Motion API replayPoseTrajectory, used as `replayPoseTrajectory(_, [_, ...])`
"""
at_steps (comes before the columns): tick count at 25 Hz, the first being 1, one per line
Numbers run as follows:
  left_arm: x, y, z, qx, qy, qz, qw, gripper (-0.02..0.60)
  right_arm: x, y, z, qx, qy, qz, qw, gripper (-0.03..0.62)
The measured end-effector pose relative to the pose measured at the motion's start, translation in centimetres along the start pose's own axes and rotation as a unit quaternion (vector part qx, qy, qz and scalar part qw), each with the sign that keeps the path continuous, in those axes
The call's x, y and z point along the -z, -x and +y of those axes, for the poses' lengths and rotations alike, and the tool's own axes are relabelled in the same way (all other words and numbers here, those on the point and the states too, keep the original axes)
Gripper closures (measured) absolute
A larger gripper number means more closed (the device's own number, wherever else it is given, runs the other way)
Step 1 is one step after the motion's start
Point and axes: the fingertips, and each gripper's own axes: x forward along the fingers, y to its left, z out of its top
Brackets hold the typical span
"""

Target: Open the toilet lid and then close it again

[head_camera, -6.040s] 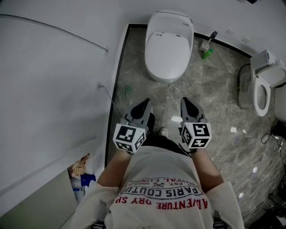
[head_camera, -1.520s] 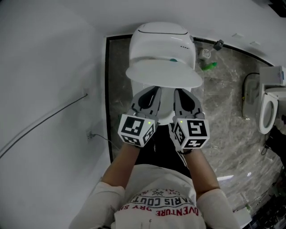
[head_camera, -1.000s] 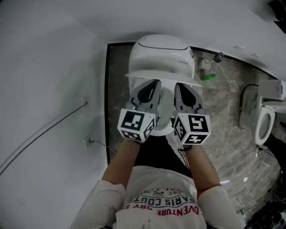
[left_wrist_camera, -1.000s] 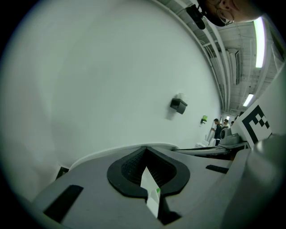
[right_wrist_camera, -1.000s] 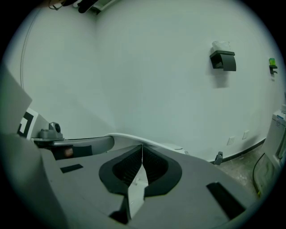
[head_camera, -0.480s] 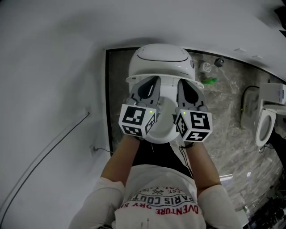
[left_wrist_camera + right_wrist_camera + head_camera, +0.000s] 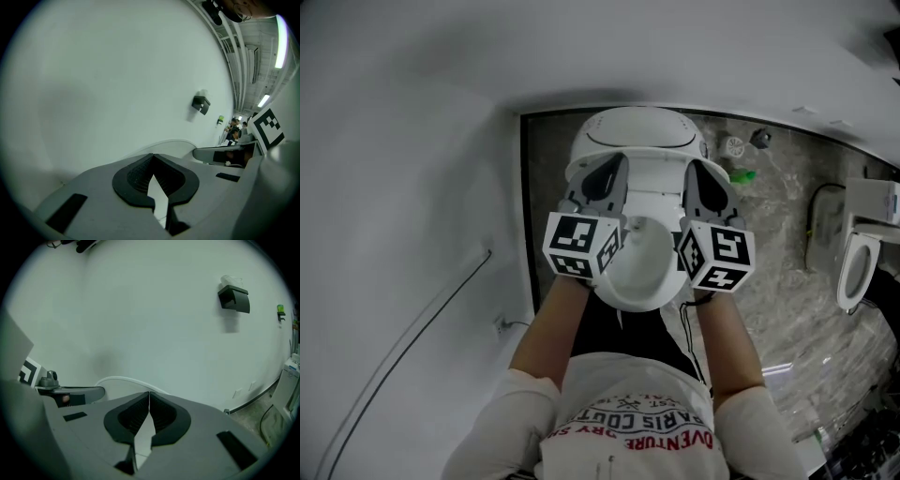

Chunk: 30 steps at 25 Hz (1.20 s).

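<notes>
The white toilet (image 7: 642,281) stands against the wall straight below me, with its seat ring and bowl showing. Its lid (image 7: 639,131) is swung up near upright at the back. My left gripper (image 7: 602,171) rests shut at the lid's left rim, and my right gripper (image 7: 701,176) rests shut at its right rim, with nothing held in either. In the left gripper view the left gripper (image 7: 153,158) points at the wall, with the lid's curved edge (image 7: 176,144) just beyond it. The right gripper (image 7: 149,394) likewise shows the lid's edge (image 7: 123,380) beyond its tips.
A white wall fills the left, with a thin cable (image 7: 441,291) running across it. A second toilet (image 7: 853,267) stands at the far right on the marbled floor (image 7: 769,234). A green bottle (image 7: 741,175) lies behind the toilet. A dark holder (image 7: 233,298) hangs on the wall.
The lid has swung from partly raised to near upright. Both grippers have moved forward with it and spread apart, uncovering the seat and bowl.
</notes>
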Motion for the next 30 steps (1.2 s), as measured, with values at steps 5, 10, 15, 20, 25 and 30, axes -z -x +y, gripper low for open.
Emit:
replayPoseTrajectory(5, [-0.1, 0.8, -0.9, 0.012, -0.002, -0.002, 0.9999, 0.575, 0.1, 0.8, 0.7, 0.002, 0.002, -0.002, 1.000, 0.580])
replayPoseTrajectory(10, [-0.8, 4.7, -3.4, 0.028, -0.001, -0.031, 0.9991, 0.575, -0.8, 4.5, 2.9, -0.016, 0.023, -0.030, 0.999, 0.580])
replayPoseTrajectory(15, [-2.8, 10.5, -7.1, 0.026, -0.010, -0.064, 0.9976, 0.575, -2.1, 10.8, 4.3, -0.027, 0.044, -0.056, 0.997, 0.580])
replayPoseTrajectory(20, [-5.1, 16.7, -10.4, 0.013, -0.018, -0.091, 0.9956, 0.575, -3.0, 17.4, 5.1, -0.030, 0.058, -0.065, 0.996, 0.580])
replayPoseTrajectory(25, [-7.1, 22.0, -13.6, 0.007, -0.036, -0.113, 0.9929, 0.575, -4.2, 23.2, 5.7, -0.031, 0.074, -0.083, 0.993, 0.580])
replayPoseTrajectory(30, [-8.2, 26.1, -16.7, 0.002, -0.055, -0.126, 0.9905, 0.575, -5.6, 28.1, 6.0, -0.036, 0.088, -0.110, 0.989, 0.580])
